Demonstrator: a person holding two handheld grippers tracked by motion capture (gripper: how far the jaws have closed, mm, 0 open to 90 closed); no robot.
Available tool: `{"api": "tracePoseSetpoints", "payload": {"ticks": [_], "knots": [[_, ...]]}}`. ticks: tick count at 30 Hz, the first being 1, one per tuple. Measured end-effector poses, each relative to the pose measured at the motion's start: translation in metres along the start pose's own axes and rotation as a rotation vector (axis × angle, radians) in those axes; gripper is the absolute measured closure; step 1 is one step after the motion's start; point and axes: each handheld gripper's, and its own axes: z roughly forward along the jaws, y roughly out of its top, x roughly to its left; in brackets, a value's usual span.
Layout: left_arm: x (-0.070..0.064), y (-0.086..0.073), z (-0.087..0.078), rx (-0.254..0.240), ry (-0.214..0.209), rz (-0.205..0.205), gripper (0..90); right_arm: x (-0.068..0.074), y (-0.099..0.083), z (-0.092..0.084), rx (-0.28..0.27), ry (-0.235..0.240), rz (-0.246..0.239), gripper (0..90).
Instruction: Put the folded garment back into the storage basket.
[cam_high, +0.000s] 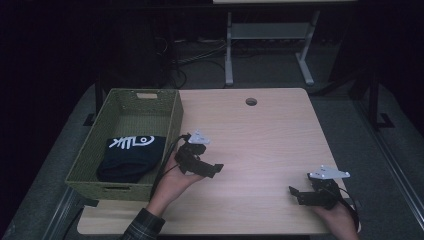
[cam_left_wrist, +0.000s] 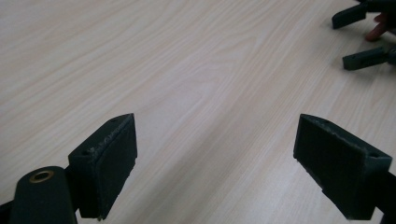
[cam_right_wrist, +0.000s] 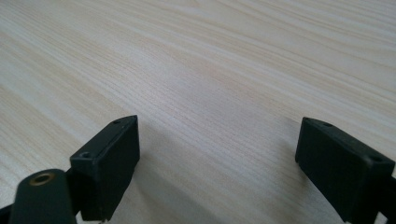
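Both tools, left tool (cam_high: 216, 169) and right tool (cam_high: 295, 192), wide open and empty, folded black garment (cam_high: 131, 156) in basket (cam_high: 170, 125) beside left tool.

Surroundings: table and background

Light wood-grain table (cam_high: 270, 130), rounded corners, with a round cable hole (cam_high: 251, 102) near the middle of its far edge. The grain runs in long, pale streaks in both gripper views. Grey floor (cam_high: 350, 125) on both sides of the table and beyond it. Behind the table stands a pale metal desk frame (cam_high: 229, 50): two legs with feet and a crossbar between them. A tangle of dark cables (cam_high: 192, 57) lies on the floor left of the frame. Background beyond is dark, detail not legible.
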Motion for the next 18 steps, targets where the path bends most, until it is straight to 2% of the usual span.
{"api": "tracePoseSetpoints", "payload": {"ticks": [2, 4, 9, 18], "knots": [[-0.004, -0.005, 0.010, 0.010, -0.015, 0.003, 13.1, 0.000, 0.000, 0.000, 0.000, 0.001, 0.001, 13.4], [-0.007, -0.011, 0.021, 0.027, -0.009, 0.009, 13.1, 0.000, 0.000, 0.000, 0.000, 0.001, 0.001, 13.4], [-0.009, -0.018, 0.032, 0.029, -0.002, 0.022, 13.1, 0.000, 0.000, 0.000, -0.001, -0.001, 0.002, 13.4], [-0.005, -0.040, 0.051, 0.018, 0.014, -0.009, 13.1, 0.000, 0.000, 0.000, 0.000, -0.001, 0.002, 13.4]]}}
